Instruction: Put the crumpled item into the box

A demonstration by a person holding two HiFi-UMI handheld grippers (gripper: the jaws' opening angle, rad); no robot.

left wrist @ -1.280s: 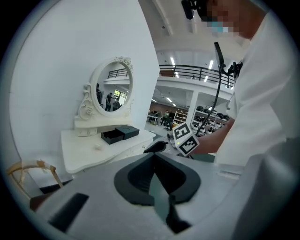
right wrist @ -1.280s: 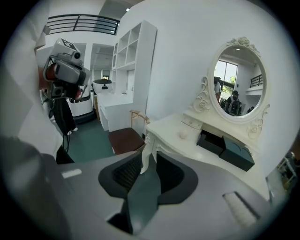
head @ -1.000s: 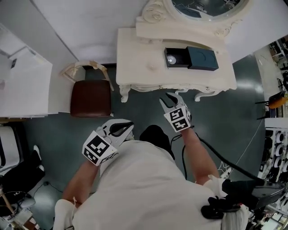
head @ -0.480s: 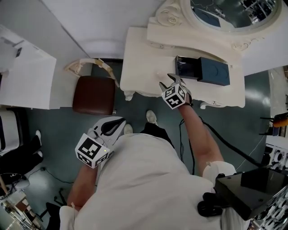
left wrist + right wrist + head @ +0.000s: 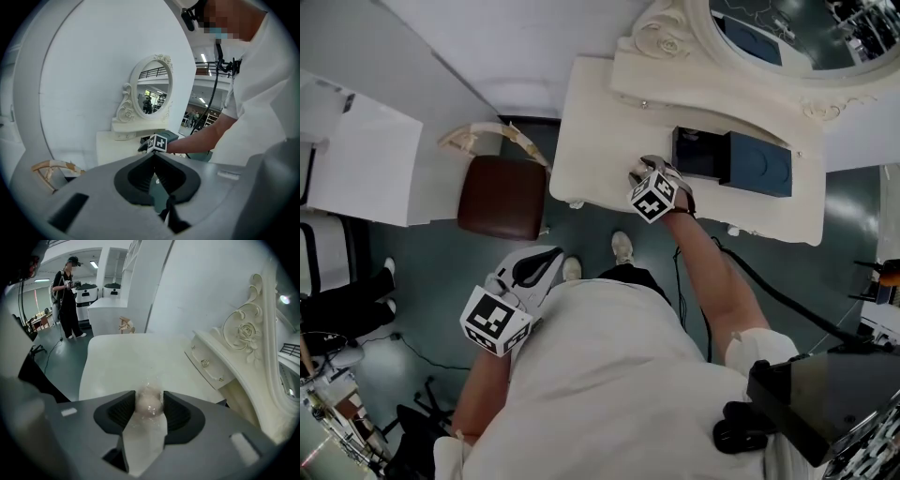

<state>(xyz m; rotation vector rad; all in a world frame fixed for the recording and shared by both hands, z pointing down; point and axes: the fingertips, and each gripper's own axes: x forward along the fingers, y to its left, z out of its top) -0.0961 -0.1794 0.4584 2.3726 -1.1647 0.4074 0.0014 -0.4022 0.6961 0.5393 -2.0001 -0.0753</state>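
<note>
The crumpled item (image 5: 149, 405), a pale clear-wrapped ball, sits on the white dressing table (image 5: 591, 122) between the jaws of my right gripper (image 5: 149, 398). Those jaws are closing and both pads touch the ball. In the head view the right gripper (image 5: 645, 174) is over the tabletop, just left of the open dark blue box (image 5: 698, 155), whose lid (image 5: 759, 167) lies to its right. The ball is hidden in that view. My left gripper (image 5: 551, 259) hangs low by my body over the floor, jaws shut and empty. The left gripper view shows the right gripper's marker cube (image 5: 157, 143).
An oval mirror (image 5: 787, 28) in a carved white frame stands at the back of the table. A brown stool (image 5: 500, 197) is left of the table, and a white cabinet (image 5: 356, 169) further left. A person (image 5: 68, 296) stands far off in the right gripper view.
My right gripper has moved from in front of the table's edge up onto the tabletop, beside the box. The left gripper has hardly moved.
</note>
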